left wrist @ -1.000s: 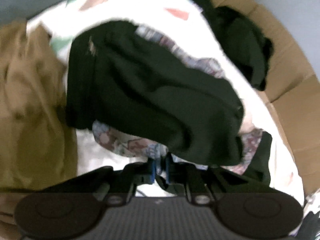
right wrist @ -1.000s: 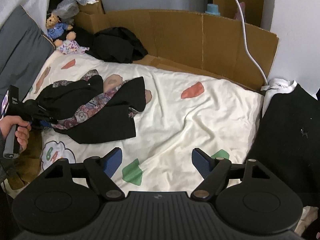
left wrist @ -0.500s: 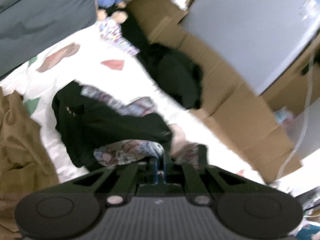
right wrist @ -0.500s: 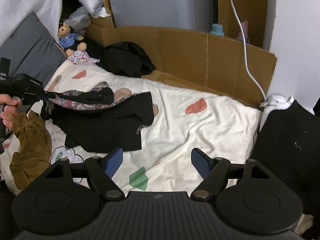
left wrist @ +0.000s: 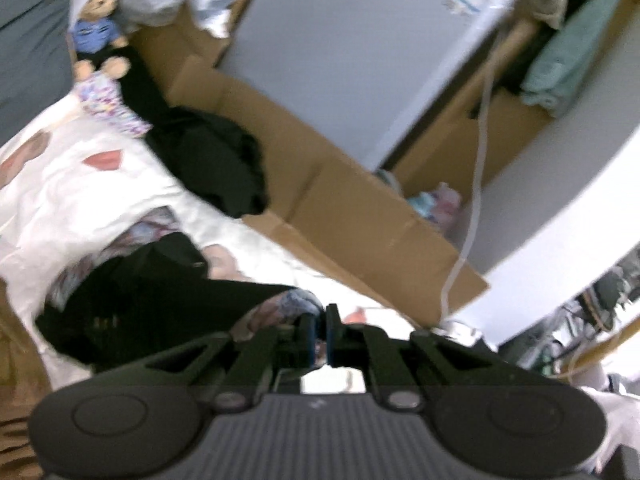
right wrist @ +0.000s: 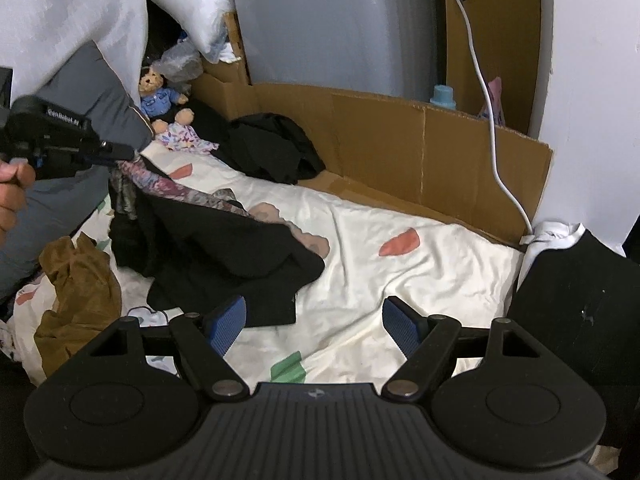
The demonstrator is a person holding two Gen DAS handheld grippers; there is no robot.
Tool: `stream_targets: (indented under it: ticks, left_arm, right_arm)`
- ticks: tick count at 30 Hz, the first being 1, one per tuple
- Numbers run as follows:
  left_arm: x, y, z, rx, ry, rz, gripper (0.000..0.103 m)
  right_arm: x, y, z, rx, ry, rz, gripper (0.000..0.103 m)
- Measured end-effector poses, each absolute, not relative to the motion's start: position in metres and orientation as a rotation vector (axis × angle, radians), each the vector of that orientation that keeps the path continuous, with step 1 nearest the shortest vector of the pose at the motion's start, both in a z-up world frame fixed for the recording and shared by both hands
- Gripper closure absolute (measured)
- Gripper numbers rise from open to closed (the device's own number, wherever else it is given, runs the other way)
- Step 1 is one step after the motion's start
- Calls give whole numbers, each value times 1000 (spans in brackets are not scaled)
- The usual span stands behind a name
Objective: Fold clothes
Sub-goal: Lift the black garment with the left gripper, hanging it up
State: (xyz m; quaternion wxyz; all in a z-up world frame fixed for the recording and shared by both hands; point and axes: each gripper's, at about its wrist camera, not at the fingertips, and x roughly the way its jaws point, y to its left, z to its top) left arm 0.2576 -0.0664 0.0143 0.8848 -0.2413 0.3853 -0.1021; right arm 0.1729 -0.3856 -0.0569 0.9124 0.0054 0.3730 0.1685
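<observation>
Right wrist view shows the right tool point(right wrist: 314, 326) hovering over the bed point(right wrist: 400, 280), its blue pads spread wide apart and holding nothing. Below it lies a cream sheet with coloured patches. At the left of this view a hand point(right wrist: 12, 196) holds the left tool point(right wrist: 114, 152), which has a black garment with a floral lining point(right wrist: 224, 252) pinched at one edge and lifted; the rest of that garment trails down onto the sheet. A brown garment point(right wrist: 76, 284) lies crumpled just beside it at the left. Left wrist view, blurred, shows the left tool point(left wrist: 319, 336) with its pads nearly together, patterned fabric of the garment point(left wrist: 160, 292) clamped between them. Another black garment point(right wrist: 272, 148) is heaped against the cardboard wall point(right wrist: 420, 144), near a teddy bear point(right wrist: 160, 96).
</observation>
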Motion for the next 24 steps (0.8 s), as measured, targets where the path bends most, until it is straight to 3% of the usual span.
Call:
stream_targets:
  ticks: [6,22,23,24]
  left_arm:
    - [245,-96,49,-495,767,-340,99]
    - [236,-163,85,-512,748,-577,99]
    - [236,-165,84,-511,749,-582,99]
    - [236,-166,83,-512,750,-584,99]
  right_arm:
    - [169,-385,-50,-6,739,352,14]
    - [170,-393,-41,-23,677,329,14]
    - [171,-397,-41,-11,673,329,17]
    - [172,-401,-41,3,665,344,27]
